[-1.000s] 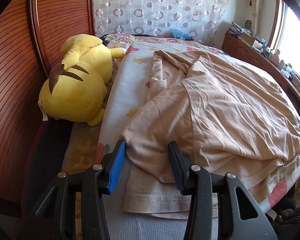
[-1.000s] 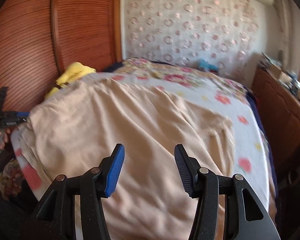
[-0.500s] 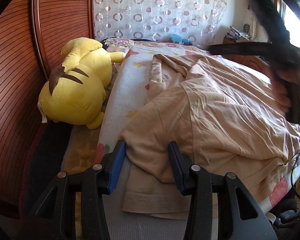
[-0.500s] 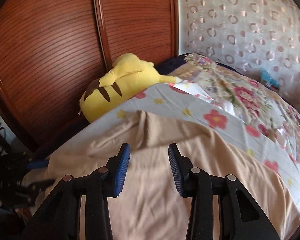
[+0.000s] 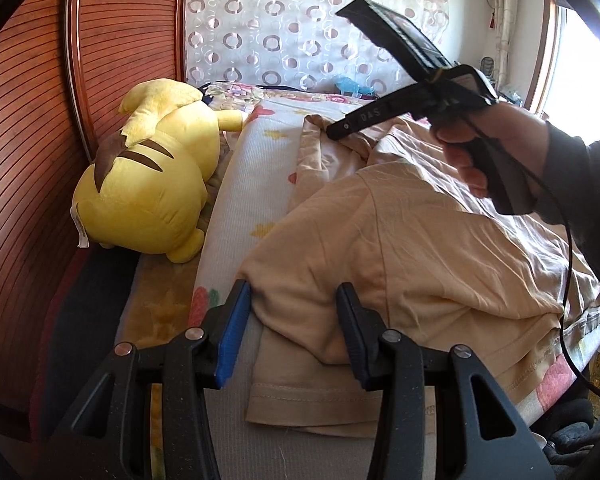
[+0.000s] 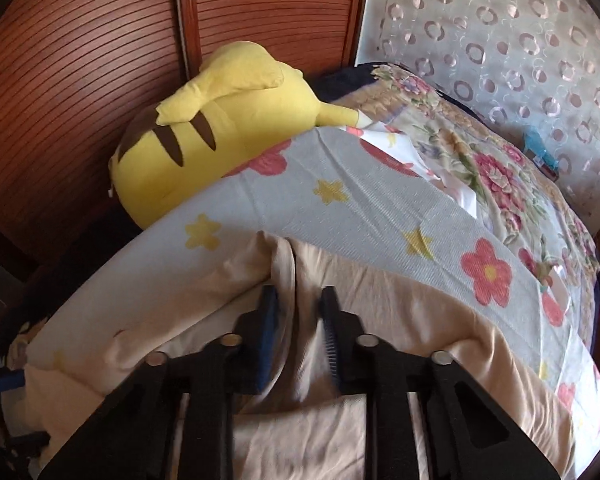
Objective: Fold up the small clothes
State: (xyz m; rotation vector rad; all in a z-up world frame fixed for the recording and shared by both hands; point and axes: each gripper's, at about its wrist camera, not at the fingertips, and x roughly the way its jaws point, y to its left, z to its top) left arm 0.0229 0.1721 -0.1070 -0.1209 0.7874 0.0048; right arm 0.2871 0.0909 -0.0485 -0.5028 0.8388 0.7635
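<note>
Plush toy [image 5: 148, 176]: yellow with brown stripes, lying at far left against the ribbed wooden wall; small white tag on its flank, print too small to read.
Bed cover [image 5: 256, 160]: pale ribbed cloth with stars and flowers, under everything.
Left gripper [image 5: 294, 312]: jaws about half apart, astride a near fold of the garment; blue pad touching cloth, a firm pinch not certain from this view.
Beige garment [image 5: 420, 248]: spread across the bed cover, one part doubled over itself, stitched hem nearest the left gripper, far edge bunched toward the wall side.
Handling, as a judgement: light, limp knit; likely to drape and slide rather than keep a crease; best taken at hems, seams or corners, a double layer in the pinch.
Right gripper [image 6: 298, 308]: jaws just closing to a narrow gap, clamped on a raised ridge of the garment's far edge.
Writing: pale letters on the right gripper's arm in the left view, roughly "DAS", not surely legible.
</note>
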